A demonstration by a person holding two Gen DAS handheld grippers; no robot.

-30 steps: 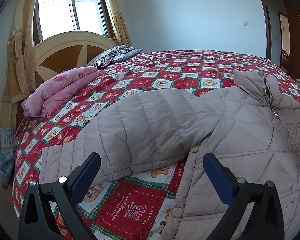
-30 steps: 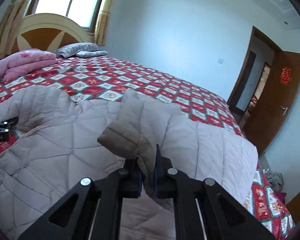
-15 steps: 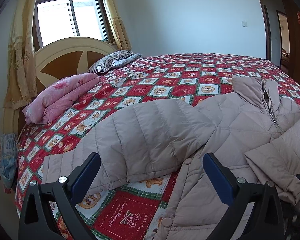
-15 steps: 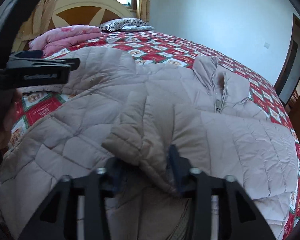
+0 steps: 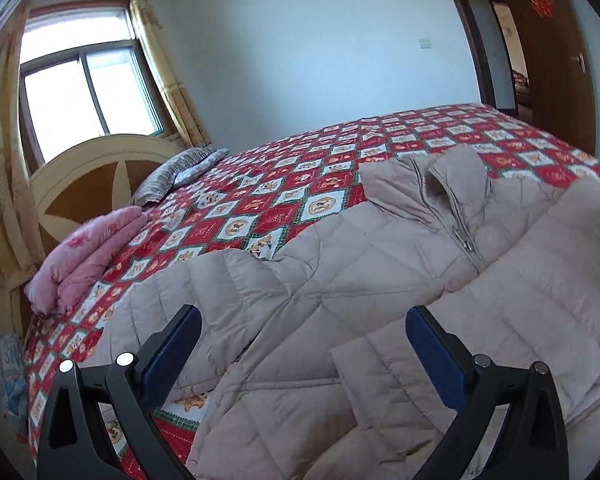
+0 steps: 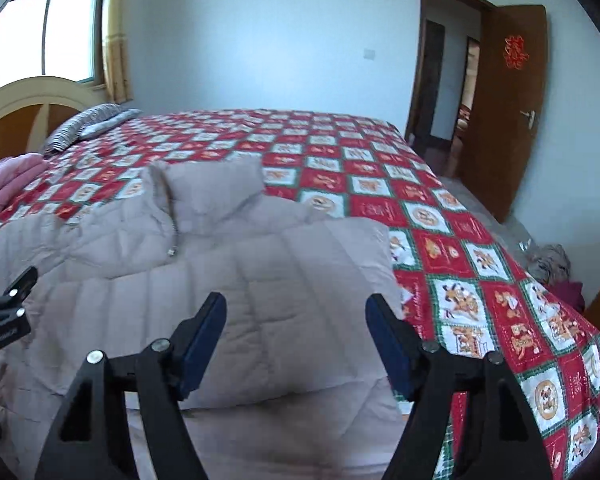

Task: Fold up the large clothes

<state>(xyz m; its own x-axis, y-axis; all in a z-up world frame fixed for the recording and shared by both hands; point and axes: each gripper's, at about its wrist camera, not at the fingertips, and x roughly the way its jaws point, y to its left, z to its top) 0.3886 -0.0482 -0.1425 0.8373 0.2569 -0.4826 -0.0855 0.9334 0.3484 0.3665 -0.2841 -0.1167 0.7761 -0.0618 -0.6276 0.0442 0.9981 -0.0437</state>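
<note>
Bedroom light from the window falls on a bed (image 5: 332, 168) under a red patchwork quilt, and on it lies my job: a beige puffer jacket (image 5: 340, 280), front up, collar toward the far wall, zip partly closed. One sleeve (image 6: 300, 292) is already laid across the chest; the other sleeve (image 5: 188, 300) sprawls sideways over the quilt toward the headboard.

My right gripper (image 6: 296, 336) has just been opening its jaws; they now stand apart over the folded sleeve, with padding below them but nothing pinched. My left gripper (image 5: 304, 344) hovers above the jacket's lower front near the hem, jaws wide apart and empty.

I judge the spread sleeve comes next. The padding is springy and slick, so the folded sleeve may creep back open now that nothing pins it, and a shallow bite on the other cuff could slip out mid-carry. Dragging rather than lifting might also tug the whole jacket askew on the quilt.

Further out, a folded pink blanket (image 5: 88, 256) and a striped pillow (image 5: 180, 172) sit by the headboard, well apart from the jacket.
</note>
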